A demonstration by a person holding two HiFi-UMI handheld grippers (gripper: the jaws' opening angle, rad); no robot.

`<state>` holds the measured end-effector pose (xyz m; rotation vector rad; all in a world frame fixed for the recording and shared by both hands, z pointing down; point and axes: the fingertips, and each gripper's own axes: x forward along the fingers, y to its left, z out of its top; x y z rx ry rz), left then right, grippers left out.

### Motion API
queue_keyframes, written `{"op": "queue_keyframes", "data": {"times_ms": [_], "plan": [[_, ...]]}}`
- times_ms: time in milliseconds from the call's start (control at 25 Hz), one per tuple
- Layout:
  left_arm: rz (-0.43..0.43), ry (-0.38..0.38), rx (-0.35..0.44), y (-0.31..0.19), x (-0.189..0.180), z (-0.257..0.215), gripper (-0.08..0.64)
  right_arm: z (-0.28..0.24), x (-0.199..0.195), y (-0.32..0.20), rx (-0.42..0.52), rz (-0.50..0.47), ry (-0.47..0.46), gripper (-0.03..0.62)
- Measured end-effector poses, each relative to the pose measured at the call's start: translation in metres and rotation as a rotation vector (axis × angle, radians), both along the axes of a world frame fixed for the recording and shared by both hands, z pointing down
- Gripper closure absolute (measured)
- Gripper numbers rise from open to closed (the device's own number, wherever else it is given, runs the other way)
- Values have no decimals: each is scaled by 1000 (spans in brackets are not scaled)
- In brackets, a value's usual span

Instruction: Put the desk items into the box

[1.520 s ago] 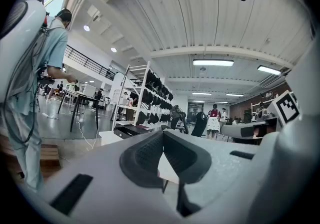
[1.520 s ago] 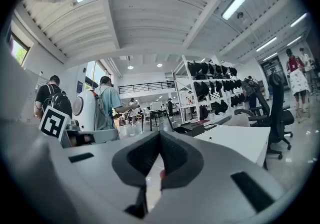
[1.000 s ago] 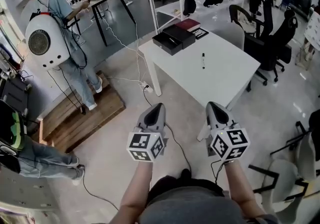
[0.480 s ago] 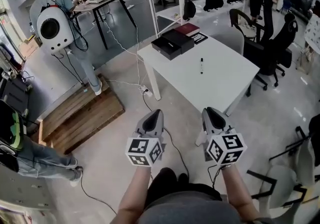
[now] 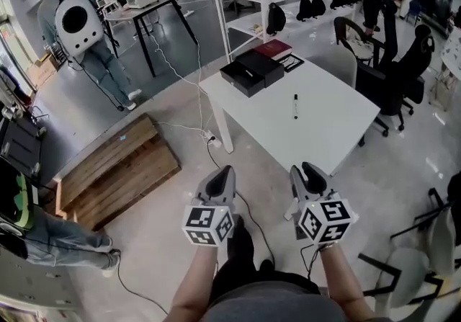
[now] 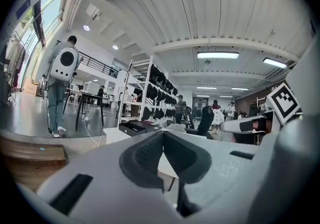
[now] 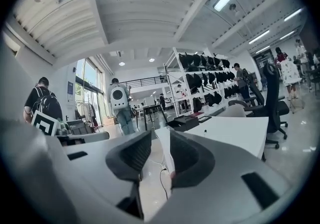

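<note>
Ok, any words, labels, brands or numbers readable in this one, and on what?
No text can be read here.
Left marker cube and right marker cube: black-and-white square patterns only, no letters or digits.
Maroon book on the white table: nothing legible at this size.
Blue wall sign: too small and blurred to read.

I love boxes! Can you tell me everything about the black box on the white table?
The box is black, flat and rectangular, maybe cardboard. It looks like two parts side by side, though whether they are joined is unclear. It lies flat on the table's far corner, next to a dark red book. Nothing lies on it.
</note>
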<state>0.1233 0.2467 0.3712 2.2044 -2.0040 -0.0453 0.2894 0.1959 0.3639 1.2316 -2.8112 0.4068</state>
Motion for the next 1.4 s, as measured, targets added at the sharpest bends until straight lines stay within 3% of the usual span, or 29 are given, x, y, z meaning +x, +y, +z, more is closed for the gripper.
{"op": "queue_keyframes", "data": {"times_ms": [480, 920, 1160, 1400], "plan": [[18, 30, -19, -100, -89, 16, 554, 14, -79, -99, -35, 42, 33, 472], [81, 47, -31, -183, -172, 20, 554, 9, -139, -184, -33, 162, 53, 472], [99, 42, -24, -212, -200, 19, 554, 9, -156, -213, -22, 212, 66, 472], [114, 45, -26, -231, -213, 26, 554, 19, -146, -236, -32, 285, 98, 471]]}}
